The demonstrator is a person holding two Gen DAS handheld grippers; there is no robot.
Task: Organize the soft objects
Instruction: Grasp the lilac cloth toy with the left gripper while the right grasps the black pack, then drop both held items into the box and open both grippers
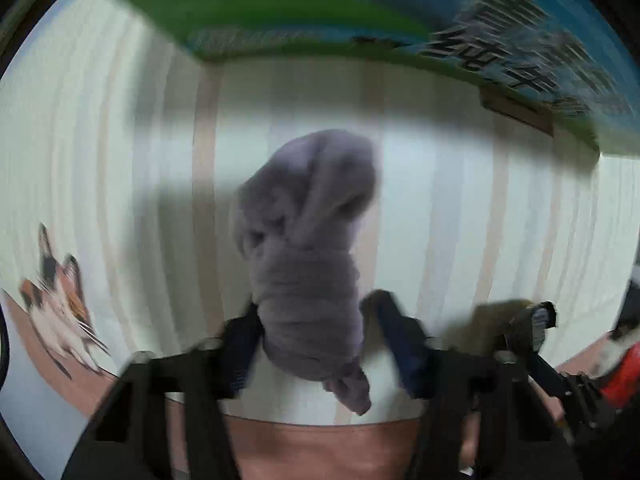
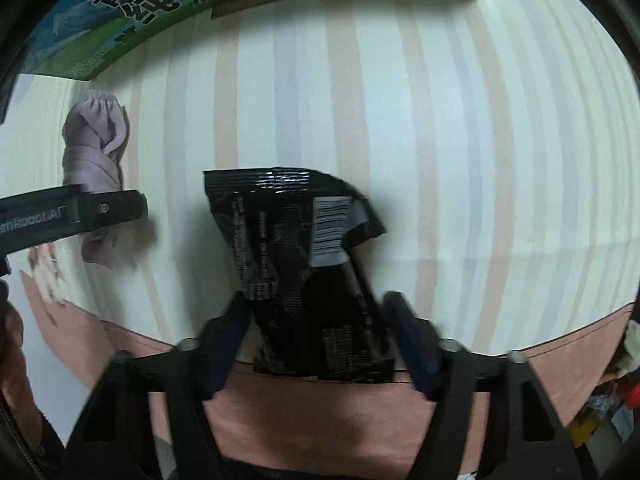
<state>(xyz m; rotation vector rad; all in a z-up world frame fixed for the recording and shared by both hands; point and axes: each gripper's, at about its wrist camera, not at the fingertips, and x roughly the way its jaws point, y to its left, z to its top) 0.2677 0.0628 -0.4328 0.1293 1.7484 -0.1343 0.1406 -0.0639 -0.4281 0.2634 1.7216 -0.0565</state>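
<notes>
Lavender rolled cloth (image 1: 308, 264) is seen between the fingers of the left gripper (image 1: 316, 316), lifted over the striped sheet (image 1: 460, 208); the left finger is touching it, while a gap shows beside the right finger, so a firm clamp cannot be confirmed through the blur. A black foil packet (image 2: 304, 264) is held in the right gripper (image 2: 316, 312), fingers closed partway onto its lower half, crinkled top sticking out ahead. The step is judged as mid-carry: both soft items are being moved toward the green-blue carton (image 2: 132, 12) at the far edge of the sheet. The next move is judged to call for steady forward travel and a release beside or into the carton; which one cannot be told. Open striped surface is available ahead of both grippers. The left gripper arm is seen in the right view just left of the packet, so sideways room between the two is limited. Pink cat-print fabric (image 1: 60, 312) borders the near edge.
</notes>
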